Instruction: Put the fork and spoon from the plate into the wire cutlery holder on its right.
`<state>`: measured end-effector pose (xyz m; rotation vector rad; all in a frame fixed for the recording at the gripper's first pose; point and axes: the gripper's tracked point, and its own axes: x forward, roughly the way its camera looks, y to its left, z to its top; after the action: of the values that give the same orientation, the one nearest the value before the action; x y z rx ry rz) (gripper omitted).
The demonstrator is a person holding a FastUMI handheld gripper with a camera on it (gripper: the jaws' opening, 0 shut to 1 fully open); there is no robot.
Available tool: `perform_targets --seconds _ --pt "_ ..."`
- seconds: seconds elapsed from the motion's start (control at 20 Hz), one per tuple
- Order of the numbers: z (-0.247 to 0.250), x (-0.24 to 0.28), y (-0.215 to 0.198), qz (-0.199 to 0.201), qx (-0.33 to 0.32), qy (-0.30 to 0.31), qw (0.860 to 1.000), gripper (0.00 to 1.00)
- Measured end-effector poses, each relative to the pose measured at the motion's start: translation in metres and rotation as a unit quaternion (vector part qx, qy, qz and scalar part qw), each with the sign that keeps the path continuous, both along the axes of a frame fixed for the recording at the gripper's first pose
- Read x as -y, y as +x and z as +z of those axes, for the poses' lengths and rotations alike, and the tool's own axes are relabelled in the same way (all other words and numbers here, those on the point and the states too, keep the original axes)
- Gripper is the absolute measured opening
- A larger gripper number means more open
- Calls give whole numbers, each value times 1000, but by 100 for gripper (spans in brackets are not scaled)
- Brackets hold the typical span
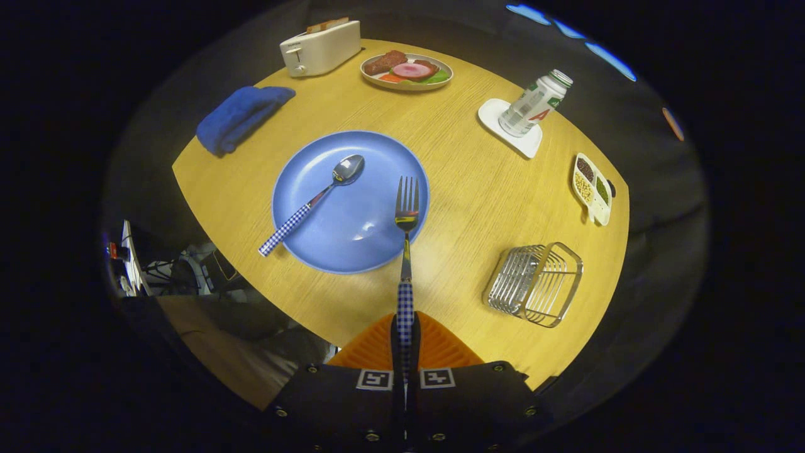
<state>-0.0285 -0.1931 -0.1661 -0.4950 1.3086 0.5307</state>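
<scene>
Tongs (405,327) are clamped on the fork (406,214) handle, tines reaching ahead over the blue plate (327,245). Spoon (314,202) lies on the plate; wire cutlery holder (536,284) sits near the table's (478,189) right edge.

Blue plate (352,220); blue-checked handles on fork (406,251) and spoon (314,201); silver wire cutlery holder (536,284)

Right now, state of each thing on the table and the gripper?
gripper: shut on fork handle
fork: held, tines over the blue plate
spoon: lying on plate, handle overhanging the rim
blue plate: flat on table
wire cutlery holder: empty
bottle: cap on, on coaster
toaster: bread in slot
</scene>
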Motion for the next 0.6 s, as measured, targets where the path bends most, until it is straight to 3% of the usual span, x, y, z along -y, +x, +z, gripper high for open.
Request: perform_targets --seconds 0.6 --pt "35 83 5 1 -36 -47 998 1"
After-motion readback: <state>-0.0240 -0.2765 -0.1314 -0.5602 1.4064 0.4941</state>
